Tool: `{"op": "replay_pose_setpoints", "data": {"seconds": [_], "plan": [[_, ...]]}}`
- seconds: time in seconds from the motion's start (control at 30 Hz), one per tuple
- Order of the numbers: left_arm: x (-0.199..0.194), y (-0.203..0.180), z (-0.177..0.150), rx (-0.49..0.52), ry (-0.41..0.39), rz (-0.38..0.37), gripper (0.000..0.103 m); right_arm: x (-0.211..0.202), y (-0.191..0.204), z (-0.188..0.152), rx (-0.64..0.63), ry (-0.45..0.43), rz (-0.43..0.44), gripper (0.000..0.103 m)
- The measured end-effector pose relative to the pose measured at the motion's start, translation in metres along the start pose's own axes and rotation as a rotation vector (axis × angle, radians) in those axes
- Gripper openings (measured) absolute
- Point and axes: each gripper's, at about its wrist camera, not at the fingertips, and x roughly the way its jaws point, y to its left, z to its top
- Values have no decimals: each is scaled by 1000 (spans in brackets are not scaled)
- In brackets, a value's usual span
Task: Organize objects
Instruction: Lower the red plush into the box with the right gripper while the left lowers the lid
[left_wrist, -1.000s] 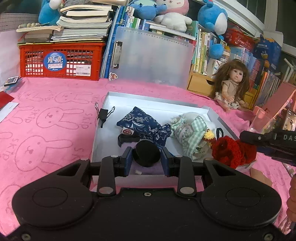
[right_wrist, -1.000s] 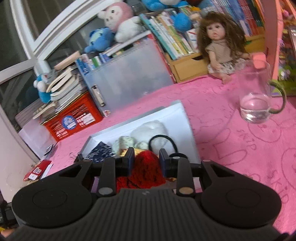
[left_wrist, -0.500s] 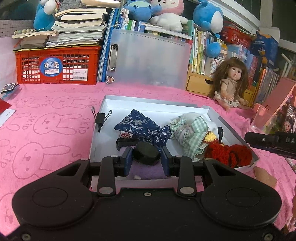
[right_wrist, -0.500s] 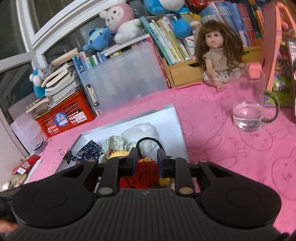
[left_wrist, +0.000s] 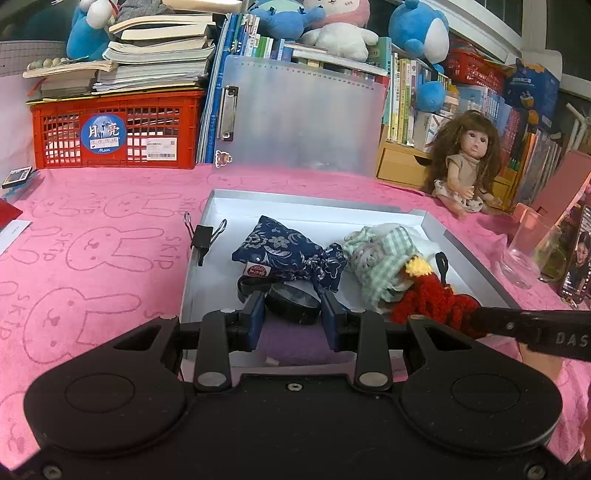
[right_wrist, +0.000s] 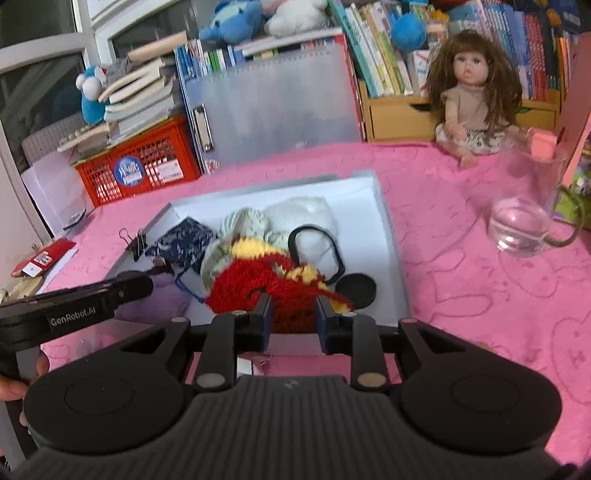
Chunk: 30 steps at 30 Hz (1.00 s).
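Observation:
A shallow white tray (left_wrist: 476, 254) (right_wrist: 388, 236) lies on the pink cloth. It holds a blue floral pouch (left_wrist: 288, 251), a green checked cloth bundle (left_wrist: 380, 254), a black hair tie (right_wrist: 317, 247) and a black round disc (right_wrist: 356, 290). My left gripper (left_wrist: 292, 315) is shut on a black round tin (left_wrist: 292, 303), low over the tray's near edge. My right gripper (right_wrist: 294, 317) is shut on a red and yellow knitted piece (right_wrist: 273, 280) (left_wrist: 432, 299), which rests at the tray's near right corner.
A black binder clip (left_wrist: 203, 236) sits on the tray's left rim. A glass mug (right_wrist: 524, 210) and a doll (right_wrist: 474, 99) stand to the right. A red crate (left_wrist: 114, 129), a clear folder (left_wrist: 303, 114) and books line the back.
My right gripper has lowered the knitted piece into the tray's near right corner. My left gripper has brought the tin lower over the tray's near edge.

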Motion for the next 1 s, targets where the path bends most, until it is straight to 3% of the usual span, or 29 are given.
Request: {"op": "replay_pose_setpoints", "data": {"seconds": [0.2, 0.57, 0.7, 1.0], "plan": [[10, -2, 3, 5, 2, 16, 31, 17, 13, 3, -32, 21, -12, 41], [38, -14, 15, 26, 24, 29, 32, 51, 21, 17, -26, 64, -28, 43], [48, -21, 20, 30, 30, 35, 32, 61, 18, 24, -8, 70, -28, 53], [58, -31, 24, 26, 47, 53, 35, 62, 14, 27, 3, 62, -12, 60]]}}
